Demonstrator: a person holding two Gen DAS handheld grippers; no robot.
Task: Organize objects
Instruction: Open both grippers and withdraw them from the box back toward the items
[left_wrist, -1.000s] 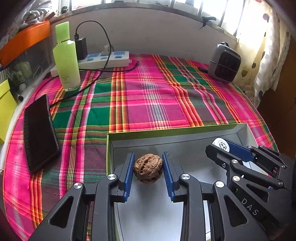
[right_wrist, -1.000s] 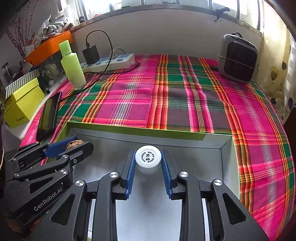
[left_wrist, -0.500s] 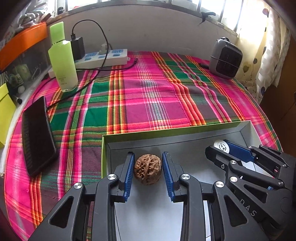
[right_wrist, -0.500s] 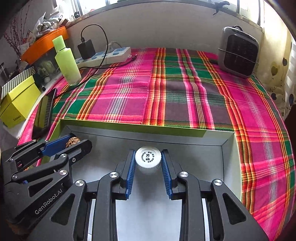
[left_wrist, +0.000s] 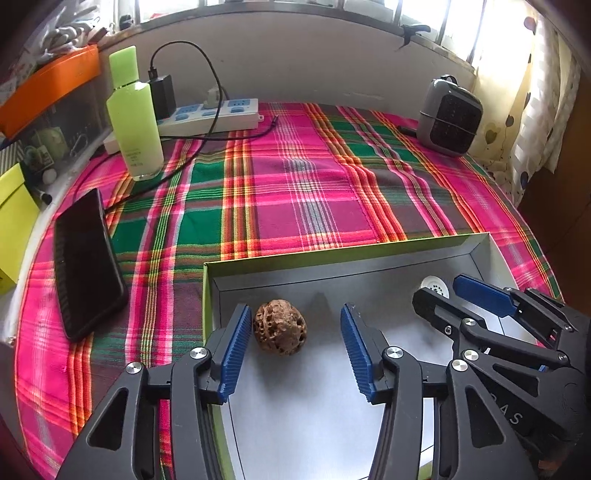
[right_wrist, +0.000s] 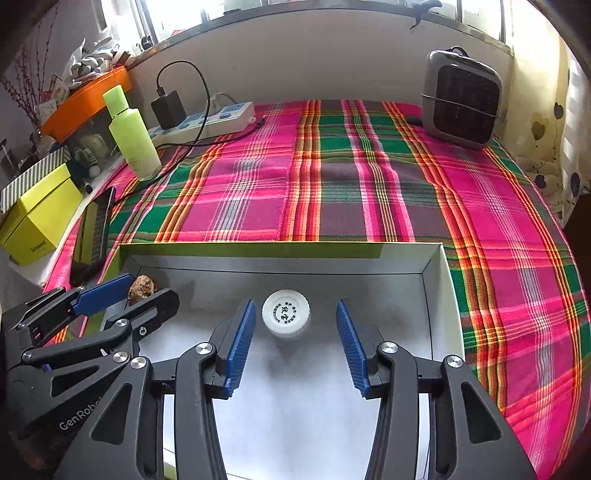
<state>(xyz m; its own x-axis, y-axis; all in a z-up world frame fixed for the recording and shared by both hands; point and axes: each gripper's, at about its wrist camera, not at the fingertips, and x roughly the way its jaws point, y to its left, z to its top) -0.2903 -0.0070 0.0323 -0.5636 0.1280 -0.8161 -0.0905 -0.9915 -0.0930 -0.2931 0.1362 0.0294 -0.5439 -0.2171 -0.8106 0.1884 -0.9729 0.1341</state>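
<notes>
Both claws released, left claw (left_wrist: 291, 349) beside walnut (left_wrist: 280, 326), bottle (left_wrist: 436, 288) half-hidden

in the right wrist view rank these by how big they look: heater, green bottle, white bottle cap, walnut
As they look in the right wrist view:
1. heater
2. green bottle
3. white bottle cap
4. walnut, partly hidden by the left gripper

The cap sits nearer the camera, so true sizes are unsure.

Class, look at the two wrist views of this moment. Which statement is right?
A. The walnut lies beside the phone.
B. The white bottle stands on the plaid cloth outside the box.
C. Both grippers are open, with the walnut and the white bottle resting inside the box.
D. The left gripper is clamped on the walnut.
C: the left gripper and right gripper have jaws spread, with the walnut and white bottle on the floor of the box.
</notes>
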